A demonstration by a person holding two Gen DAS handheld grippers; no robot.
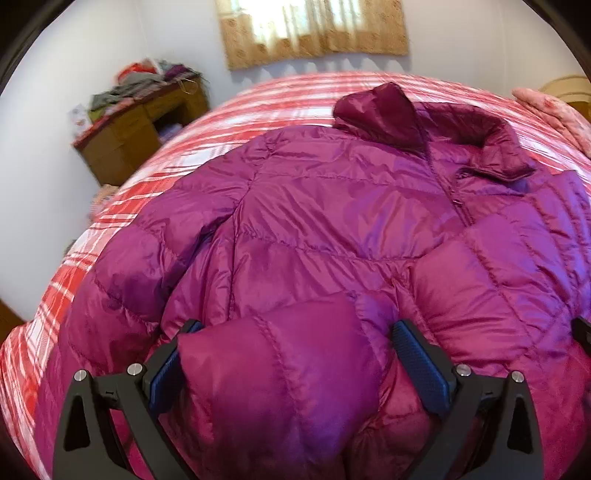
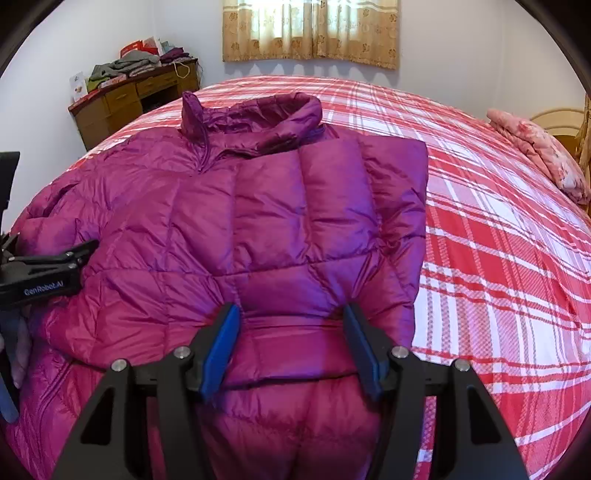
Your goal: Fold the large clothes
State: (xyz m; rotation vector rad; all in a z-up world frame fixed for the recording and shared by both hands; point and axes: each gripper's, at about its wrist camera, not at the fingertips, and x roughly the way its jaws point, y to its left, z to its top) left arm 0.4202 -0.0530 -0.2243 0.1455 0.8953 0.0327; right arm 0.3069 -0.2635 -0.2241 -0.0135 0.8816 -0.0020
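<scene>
Left wrist view puts your left gripper (image 1: 295, 354) low over the jacket (image 1: 332, 206), a magenta quilted puffer spread on the bed (image 1: 122, 195). Its 2 fingers (image 1: 421, 358) stand wide, with a fat roll of the jacket bulging up between them and filling the gap; the blue pads sit against the roll's sides, so you are pinching that fold. The collar (image 1: 436, 133) lies at the far end, partly turned up, and a zip line runs down from it. 1 sleeve trails off to the left over the red-and-white plaid cover.

In the right wrist view your right gripper (image 2: 291, 343) is also down on the jacket (image 2: 280, 206), at its near end. The fingers (image 2: 221, 343) stand about half spread with a ridge of padded fabric between the blue pads, which press into it on both sides. A folded-in panel of the jacket lies flat along the right side, its edge straight against the bare bed (image 2: 498, 229). The left gripper (image 2: 48, 273) shows at the left edge, resting low on the jacket.

Beyond the bed stand a desk (image 2: 122, 99) piled with clothes and a curtain (image 2: 310, 33) on the far wall; a pink bundle (image 2: 539, 147) lies at the right edge
</scene>
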